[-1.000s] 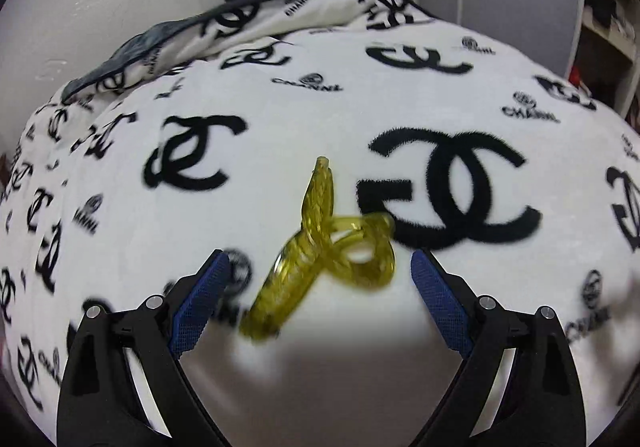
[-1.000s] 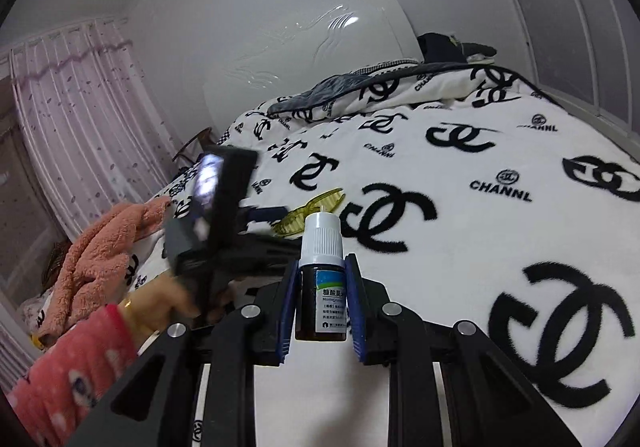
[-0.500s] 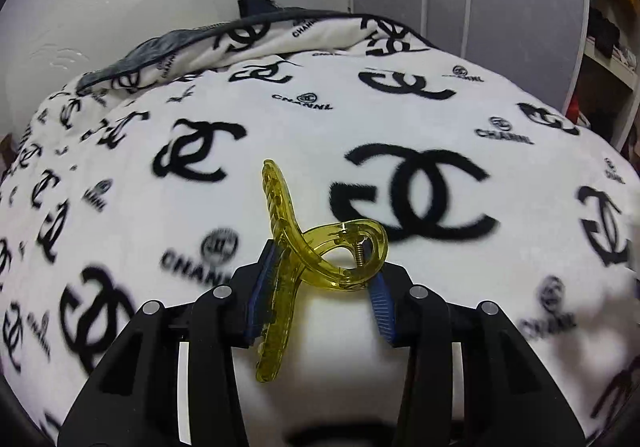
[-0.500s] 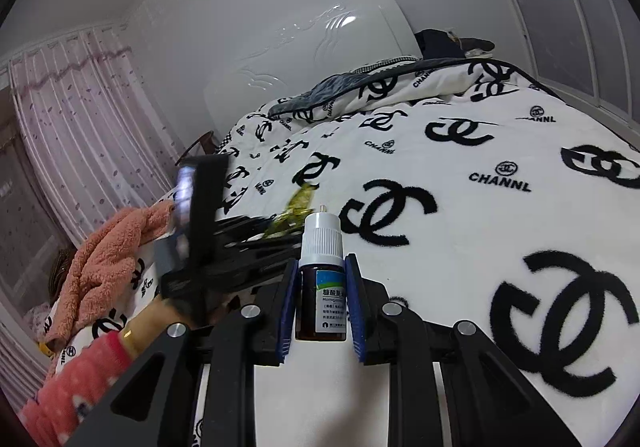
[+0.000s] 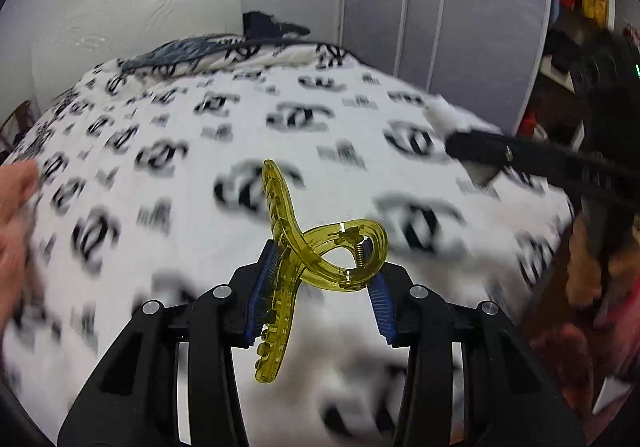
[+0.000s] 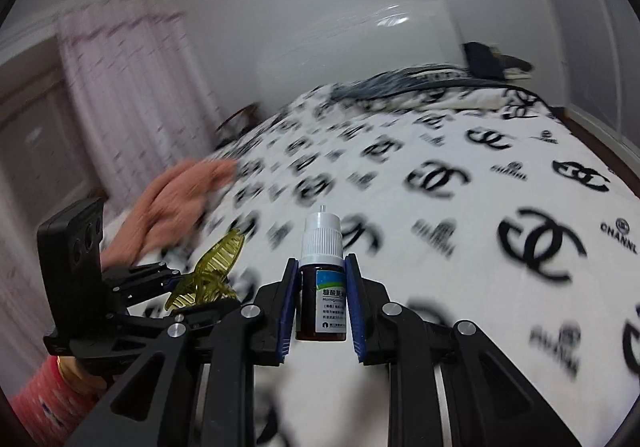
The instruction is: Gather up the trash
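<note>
A yellow see-through hair claw clip [image 5: 320,259] is pinched between the blue pads [image 5: 262,295] of the left gripper [image 5: 320,295], so that one is clamped on the clip. The clip is held up off the bed, with its toothed end sticking out past the fingertips and the other end hanging back toward the camera. In the right wrist view the same clip [image 6: 214,273] is seen at the left, just beside the right gripper.

The right gripper [image 6: 322,299] is closed on a small brown dropper bottle [image 6: 322,287] with a white cap. The bottle is kept upright, squeezed at its labelled body by both pads, cap poking up above them.

Underneath everything, a white blanket [image 6: 460,215] printed with black logos is spread over the bed, pretty smeared by motion blur. A pink fuzzy garment [image 6: 168,203] is lying at the left edge of the bed. A red patterned sleeve [image 6: 44,403] can be spotted at the near left, behind the left gripper. A pale curtain [image 6: 132,87] is hung at the far left.
</note>
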